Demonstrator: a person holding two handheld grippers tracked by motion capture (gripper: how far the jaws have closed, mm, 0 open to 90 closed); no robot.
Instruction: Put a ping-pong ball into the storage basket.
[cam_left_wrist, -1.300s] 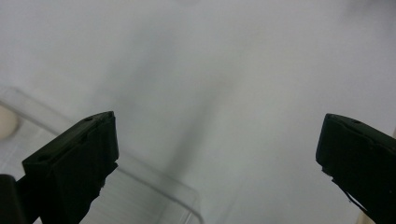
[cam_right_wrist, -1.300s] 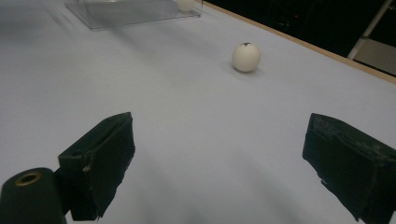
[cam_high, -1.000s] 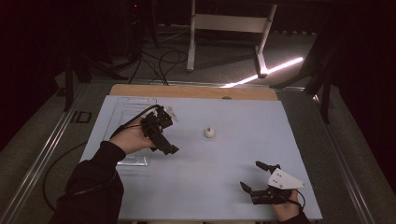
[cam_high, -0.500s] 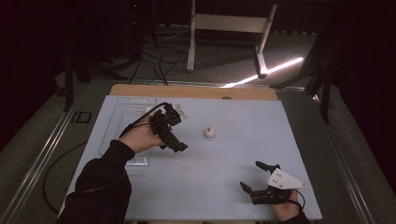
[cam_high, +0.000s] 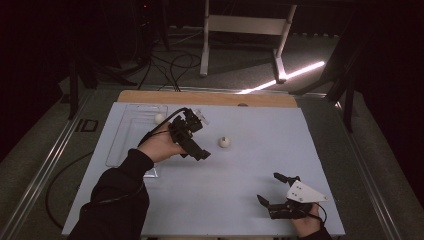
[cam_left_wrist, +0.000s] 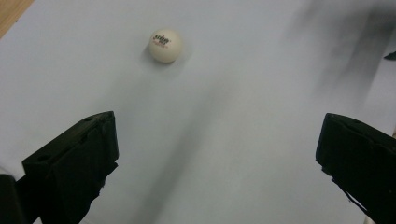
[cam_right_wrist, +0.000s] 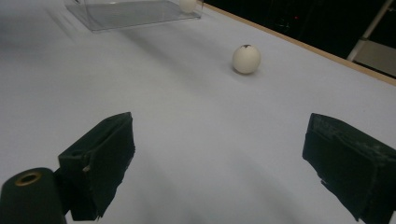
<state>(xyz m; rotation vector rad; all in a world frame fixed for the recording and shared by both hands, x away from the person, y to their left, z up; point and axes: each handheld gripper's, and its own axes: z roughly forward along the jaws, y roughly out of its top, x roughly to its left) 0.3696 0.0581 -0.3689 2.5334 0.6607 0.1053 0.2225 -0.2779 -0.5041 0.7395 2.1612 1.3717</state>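
My left claw (cam_high: 199, 151) hangs wide open and empty over the desk (cam_high: 240, 170), the ping-pong ball (cam_high: 224, 142) just ahead; my right claw (cam_high: 274, 192) rests open, empty.

Looks like a darkened lab or recording room set up for tests. Pale blue tabletop (cam_high: 240, 200) with a wooden edge at centre frame, metal rails (cam_high: 40, 170) along the floor at left, loose black cables (cam_high: 165, 65) at upper centre, a white metal stand (cam_high: 245, 30) at top, walls lost in blackness.
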